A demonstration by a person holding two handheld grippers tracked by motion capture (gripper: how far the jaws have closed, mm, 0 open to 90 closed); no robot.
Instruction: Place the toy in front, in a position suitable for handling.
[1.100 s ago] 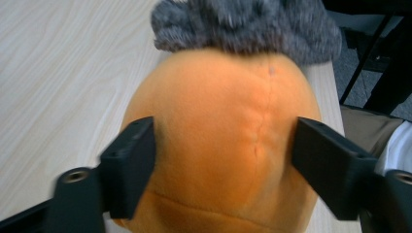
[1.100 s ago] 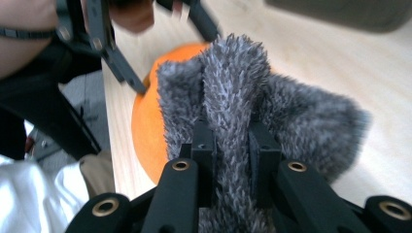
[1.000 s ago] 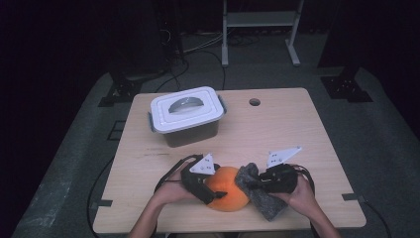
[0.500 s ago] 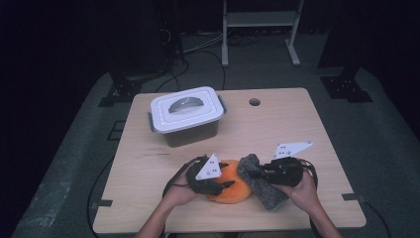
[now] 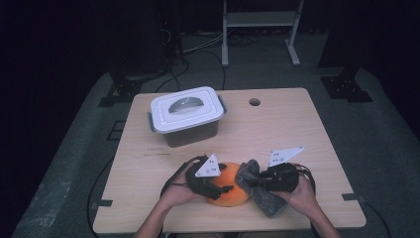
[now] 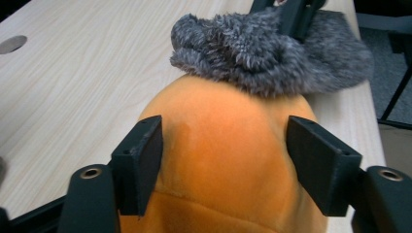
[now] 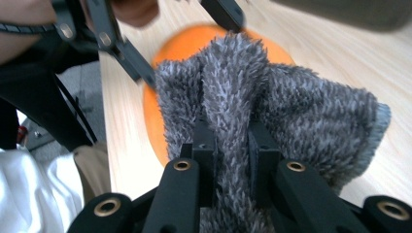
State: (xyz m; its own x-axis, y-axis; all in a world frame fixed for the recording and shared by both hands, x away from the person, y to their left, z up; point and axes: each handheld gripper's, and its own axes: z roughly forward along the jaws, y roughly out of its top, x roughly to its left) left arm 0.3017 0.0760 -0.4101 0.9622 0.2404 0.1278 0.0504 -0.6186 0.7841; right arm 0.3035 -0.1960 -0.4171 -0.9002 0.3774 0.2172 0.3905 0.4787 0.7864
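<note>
Your right gripper (image 7: 228, 141) has its jaws pinched tight on a fold of the shaggy grey pile cloth (image 7: 272, 102), which drapes against the far side of the round orange plush ball (image 6: 223, 145). Your left gripper (image 6: 233, 160) straddles that ball; its jaws have just been easing apart again, and the pads stand at the ball's flanks, the left one touching, the right one with a sliver of gap, so I read it as bracketing rather than clamping. From the high view, ball (image 5: 230, 191) and cloth (image 5: 262, 191) sit together at the near edge of the pale wooden table (image 5: 297, 129), between your hands. The grey storage box with a white clip lid (image 5: 185, 114) stands well apart, lid on. By my judgement, wiping or wrapping the ball is under way; nothing looks stowed yet.
</note>
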